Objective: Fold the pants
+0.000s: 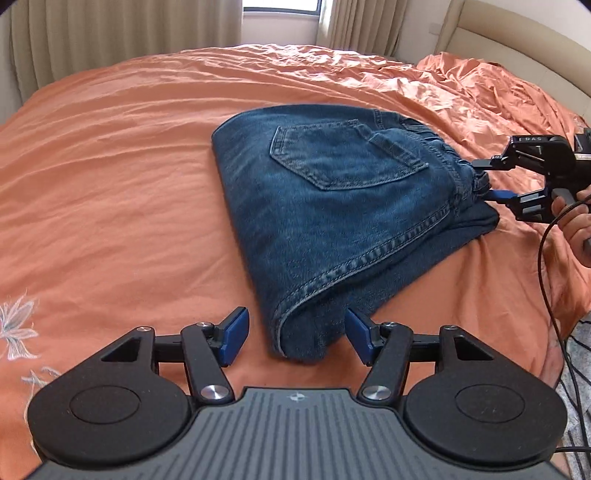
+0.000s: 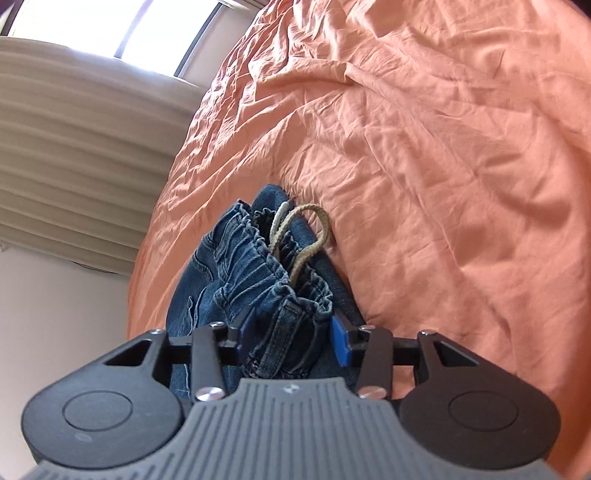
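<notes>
While the folded blue denim pants (image 1: 332, 221) lie on the wrinkled orange bedsheet (image 1: 110, 184), both tools sit at opposite ends of the bundle.

Pants: folded into a compact wedge, back pocket (image 1: 347, 155) facing up. Folded edge runs along the far-left side; stitched seam curves down to the near corner. Elastic gathered waistband (image 2: 273, 273) points to the right side of the bed. Beige drawstring loop (image 2: 306, 229) lies out of the waistband onto the denim.

Left gripper (image 1: 295, 336): released, jaws spread wide. Near corner of the pants sits between the 2 blue fingertip pads (image 1: 232, 336); neither pad visibly presses the cloth. Left pad is over bare sheet.

Right gripper (image 2: 295, 332): its blue pads (image 2: 340, 339) flank a bunched part of the waistband, cloth filling the gap. Seen from the left wrist view, the right gripper (image 1: 484, 177) meets the waistband edge with 1 finger above and 1 below. Grasping the waistband, as far as both views show. The person's hand (image 1: 576, 221) holds the handle, black cable (image 1: 546, 277) trailing down.

Room: wide bare sheet to the left and far side of the pants. Right side more rumpled, with a heap of orange bedding (image 1: 498, 85) near the cream padded headboard (image 1: 517, 33). Beige curtains (image 1: 110, 37) and a window (image 1: 280, 4) stand beyond the far edge. White floral embroidery (image 1: 16, 328) marks the sheet's near-left corner.
</notes>
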Tool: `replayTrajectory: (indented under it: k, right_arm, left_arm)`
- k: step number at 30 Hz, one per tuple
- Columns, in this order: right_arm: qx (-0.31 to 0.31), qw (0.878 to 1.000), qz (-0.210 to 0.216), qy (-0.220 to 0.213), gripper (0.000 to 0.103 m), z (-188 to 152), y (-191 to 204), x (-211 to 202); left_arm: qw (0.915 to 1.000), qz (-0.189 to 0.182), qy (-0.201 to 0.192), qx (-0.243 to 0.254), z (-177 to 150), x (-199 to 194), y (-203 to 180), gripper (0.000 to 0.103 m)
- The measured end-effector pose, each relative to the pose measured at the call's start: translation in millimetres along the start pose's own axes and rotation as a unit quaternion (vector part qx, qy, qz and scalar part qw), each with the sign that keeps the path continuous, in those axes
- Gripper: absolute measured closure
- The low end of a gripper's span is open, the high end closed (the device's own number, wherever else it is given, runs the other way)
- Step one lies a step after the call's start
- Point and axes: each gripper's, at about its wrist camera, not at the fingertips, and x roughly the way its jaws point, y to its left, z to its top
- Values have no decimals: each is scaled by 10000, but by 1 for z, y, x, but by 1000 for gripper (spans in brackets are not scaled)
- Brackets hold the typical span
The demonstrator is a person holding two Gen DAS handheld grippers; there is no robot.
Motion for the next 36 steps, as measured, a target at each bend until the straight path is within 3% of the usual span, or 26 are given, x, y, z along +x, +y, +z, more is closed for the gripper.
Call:
replayTrajectory:
  k: [1, 2, 4, 6, 7, 8, 11, 18, 26, 29, 34, 36]
  right_arm:
    - [-31, 10000, -7, -35, 73, -1, 0, 0]
    - [-49, 10000, 4, -78, 84, -2, 0, -2]
    - [-47, 9994, 275, -219, 92, -4, 1, -12]
    - [-195, 9968, 656, -401, 94, -8, 6, -28]
    - [-292, 9957, 738, -468, 94, -10, 9, -35]
    - [-381, 9961, 621, -499, 94, -11, 11, -38]
    - [-67, 9994, 177, -295, 94, -11, -5, -30]
    - [-121, 9986, -468, -201, 97, -10, -13, -8]
    - [-571, 9958, -691, -182, 96, -15, -2, -12]
    - [-703, 9937, -829, -264, 92, -16, 2, -22]
    - [-1197, 9860, -968, -648, 92, -16, 13, -55]
    - [-1301, 9864, -642, -776, 90, -13, 15, -63]
  left_arm:
    - [9999, 87, -12, -53, -2, 4, 0, 33]
    - [9996, 218, -53, -149, -3, 7, 0, 33]
    - [9990, 335, -97, -294, -2, 12, 2, 39]
    - [9983, 355, -236, -406, 1, 10, 7, 50]
    - [9982, 322, -293, -423, 2, 7, 7, 63]
    - [9982, 346, -336, -353, 2, 3, 5, 76]
    - [9978, 582, -291, -85, 1, 2, 1, 85]
    - [9974, 715, 95, -45, -5, 16, 6, 85]
    - [9972, 518, 457, -286, -9, 1, 13, 85]
    - [9947, 608, 597, -568, -13, -9, 22, 90]
    - [9884, 403, 99, -1459, -10, -39, 52, 90]
    - [9868, 355, -249, -1559, -1, -47, 54, 87]
